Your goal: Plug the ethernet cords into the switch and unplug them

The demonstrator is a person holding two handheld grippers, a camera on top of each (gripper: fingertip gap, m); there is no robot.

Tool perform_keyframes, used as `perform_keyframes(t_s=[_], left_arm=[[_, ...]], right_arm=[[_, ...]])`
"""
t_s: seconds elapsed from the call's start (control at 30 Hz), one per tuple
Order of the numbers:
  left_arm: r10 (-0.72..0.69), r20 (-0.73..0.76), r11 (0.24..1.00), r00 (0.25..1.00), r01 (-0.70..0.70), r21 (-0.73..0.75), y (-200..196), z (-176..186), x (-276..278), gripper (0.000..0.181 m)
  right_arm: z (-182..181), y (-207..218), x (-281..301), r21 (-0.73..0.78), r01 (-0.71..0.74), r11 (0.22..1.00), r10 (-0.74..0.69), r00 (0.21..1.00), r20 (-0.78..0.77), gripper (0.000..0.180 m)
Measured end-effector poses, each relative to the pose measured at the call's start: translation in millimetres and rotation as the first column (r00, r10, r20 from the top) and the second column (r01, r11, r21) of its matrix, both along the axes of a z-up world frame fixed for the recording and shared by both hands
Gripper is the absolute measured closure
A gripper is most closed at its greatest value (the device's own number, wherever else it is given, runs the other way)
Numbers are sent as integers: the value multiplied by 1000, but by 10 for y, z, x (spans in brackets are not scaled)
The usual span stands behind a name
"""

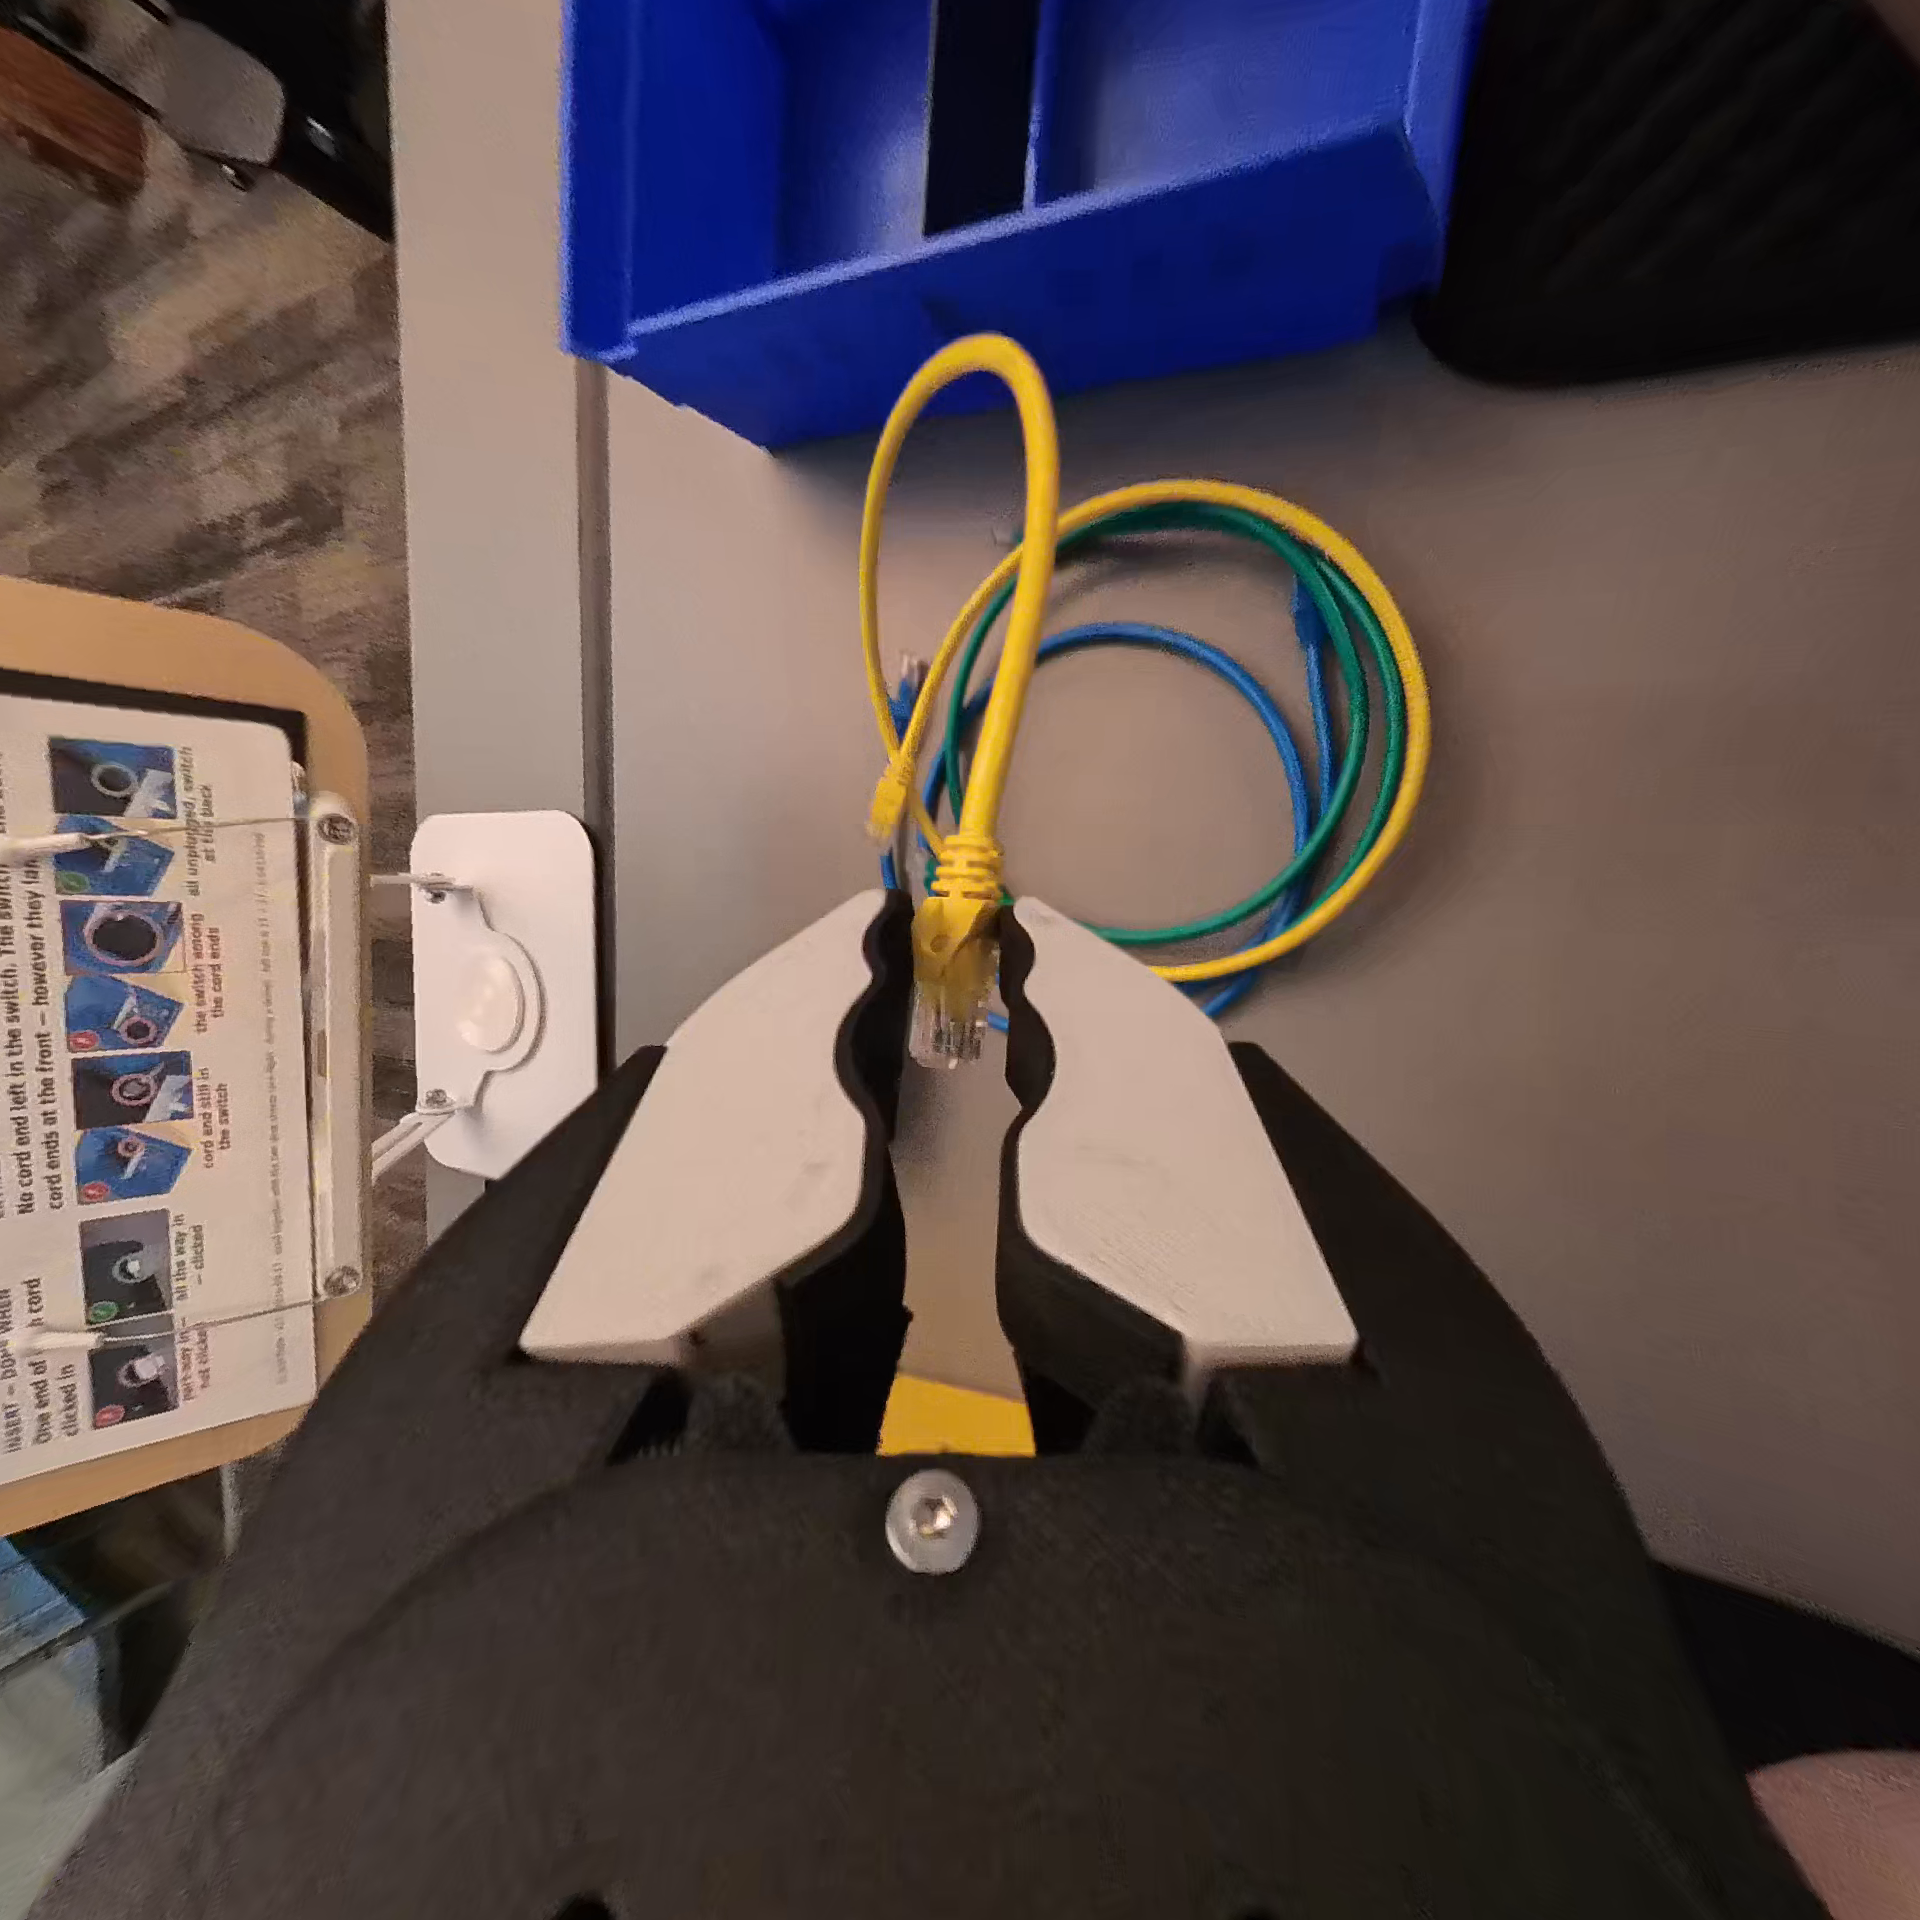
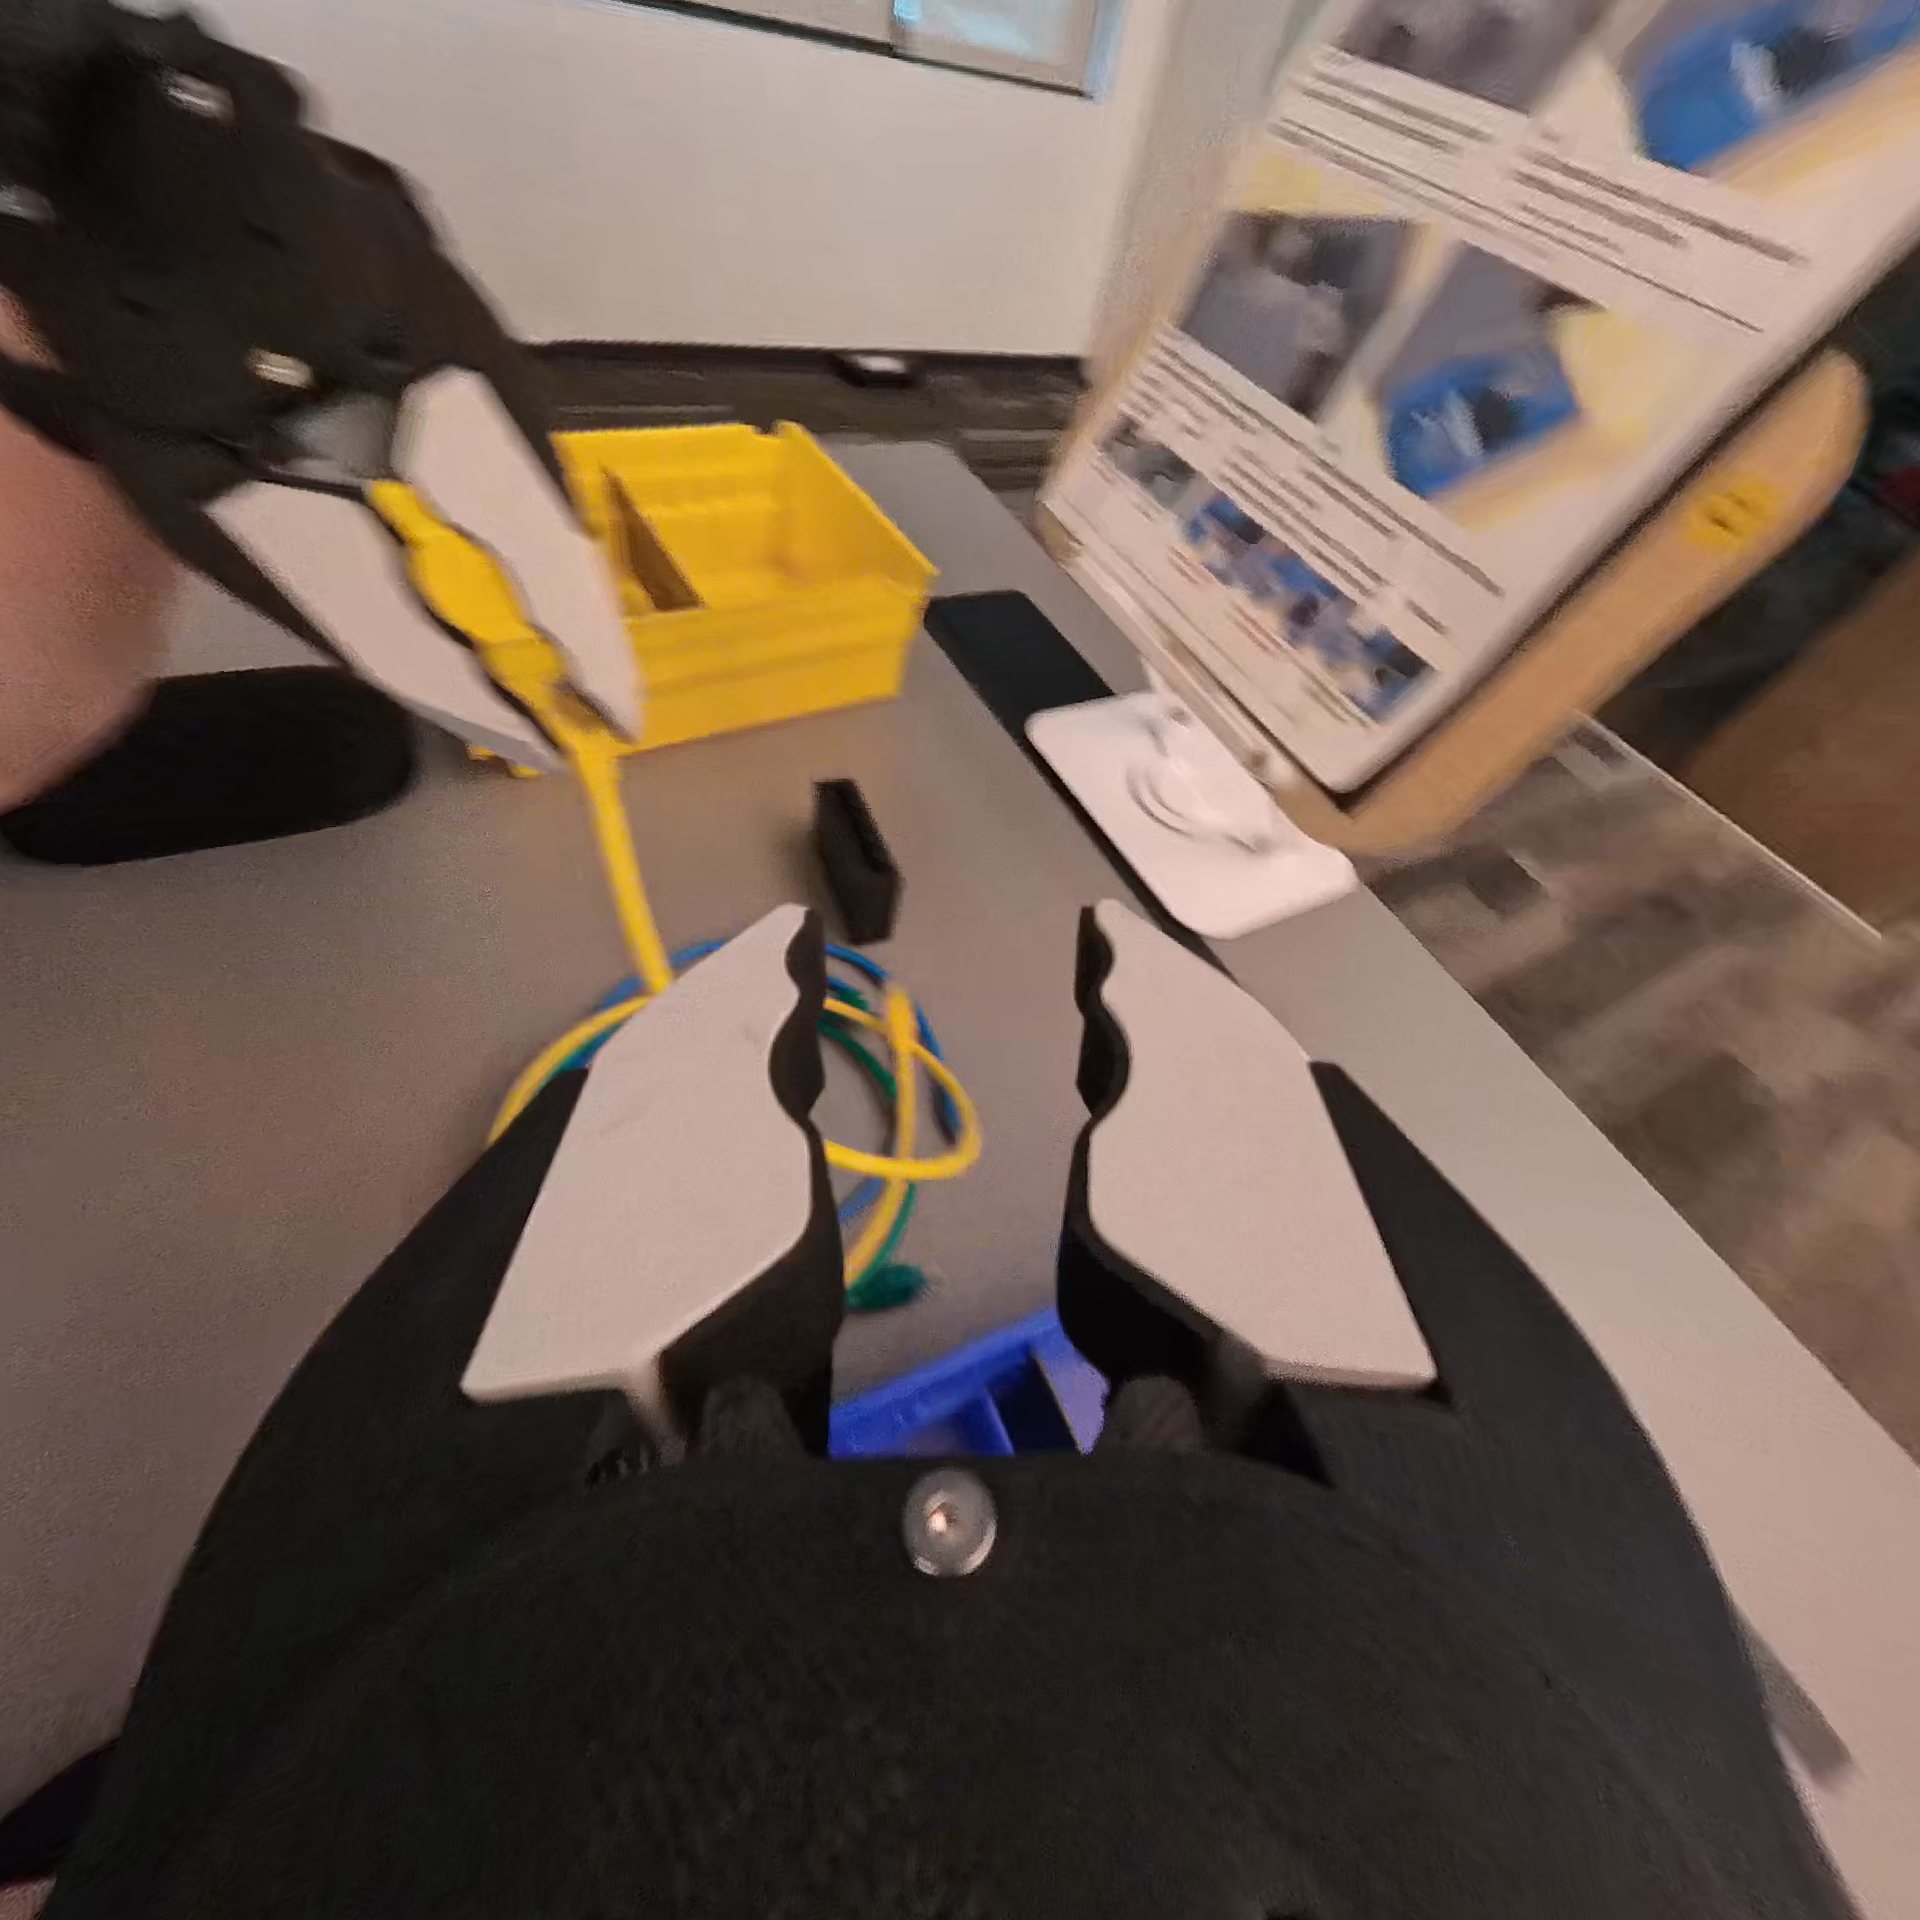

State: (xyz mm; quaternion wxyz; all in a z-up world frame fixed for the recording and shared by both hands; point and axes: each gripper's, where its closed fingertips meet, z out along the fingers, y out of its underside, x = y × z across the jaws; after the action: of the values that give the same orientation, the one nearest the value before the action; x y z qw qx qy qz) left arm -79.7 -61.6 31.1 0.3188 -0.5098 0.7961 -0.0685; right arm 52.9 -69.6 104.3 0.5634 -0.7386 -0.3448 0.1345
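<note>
My left gripper (image 1: 951,925) is shut on the yellow ethernet cord (image 1: 1023,582) just behind its plug (image 1: 948,1023), and the clear tip points back toward the camera. The cord loops up, then joins a coil of green (image 1: 1351,748) and blue cords (image 1: 1288,748) on the grey table. In the right wrist view the left gripper (image 2: 582,717) hangs above the table at upper left, with the yellow cord (image 2: 629,873) trailing down to the coil (image 2: 894,1101). My right gripper (image 2: 940,935) is open and empty above the coil. The small black switch (image 2: 857,862) stands just beyond it.
A blue divided bin (image 1: 997,208) sits beyond the coil and shows under my right gripper (image 2: 966,1392). A yellow bin (image 2: 748,582) stands at the far side. An instruction sheet on a white stand (image 2: 1195,821) sits at the table's edge, also seen in the left wrist view (image 1: 156,1060). The grippers' ends are close to 15 cm from one another.
</note>
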Motion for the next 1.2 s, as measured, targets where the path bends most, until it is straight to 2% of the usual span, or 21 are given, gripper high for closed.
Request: perform_keyframes(t_s=[0.17, 0.3, 0.43, 0.47, 0.53, 0.57, 0.67, 0.77, 0.87, 0.93, 1.03, 1.1, 1.2], left_arm=[[11, 96, 996, 995, -2, -89, -4, -116, 214, 166], [25, 112, 989, 993, -8, -149, 114, -207, 239, 166], [-13, 178, 973, 984, 54, -225, 87, -82, 220, 166], [-25, 202, 971, 979, 72, -229, 79, -49, 208, 166], [-35, 230, 967, 973, 91, -238, 92, -8, 166, 166], [-24, 248, 967, 969, 85, -239, 134, 18, 143, 166], [48, 376, 955, 926, 67, -288, 279, 238, 34, 163], [179, 525, 876, 832, 109, -471, 390, 525, -71, 147], [207, 588, 792, 782, 219, -570, 406, 634, -109, 130], [224, 622, 720, 751, 303, -625, 359, 699, -82, 129], [252, 598, 604, 761, 359, -712, 299, 681, -15, 135], [267, 552, 573, 790, 331, -750, 304, 587, 43, 138], [270, 545, 556, 794, 334, -761, 275, 553, 110, 139]], right_arm=[[-238, -135, -797, -89, -242, 966, 253, 955, 155, 123], [-565, 31, -947, -162, -209, 965, 250, 919, 305, 127], [-744, 171, -975, -201, -188, 961, 249, 904, 347, 134], [-763, 199, -1001, -203, -193, 960, 254, 905, 341, 139], [-810, 215, -1054, -223, -220, 950, 286, 898, 333, 165], [-803, 216, -1088, -222, -240, 945, 303, 896, 324, 172], [-631, 304, -1152, -128, -241, 962, 268, 920, 286, 173], [-484, 384, -1112, -35, -188, 981, 190, 938, 290, 173], [-390, 387, -1077, 2, -162, 987, 155, 948, 278, 173], [-351, 383, -1057, 15, -152, 988, 142, 952, 270, 173], [-328, 392, -1035, 27, -138, 990, 126, 955, 269, 173], [-325, 388, -1046, 29, -142, 989, 129, 955, 267, 173], [-339, 395, -1058, 29, -143, 989, 130, 952, 276, 173]])
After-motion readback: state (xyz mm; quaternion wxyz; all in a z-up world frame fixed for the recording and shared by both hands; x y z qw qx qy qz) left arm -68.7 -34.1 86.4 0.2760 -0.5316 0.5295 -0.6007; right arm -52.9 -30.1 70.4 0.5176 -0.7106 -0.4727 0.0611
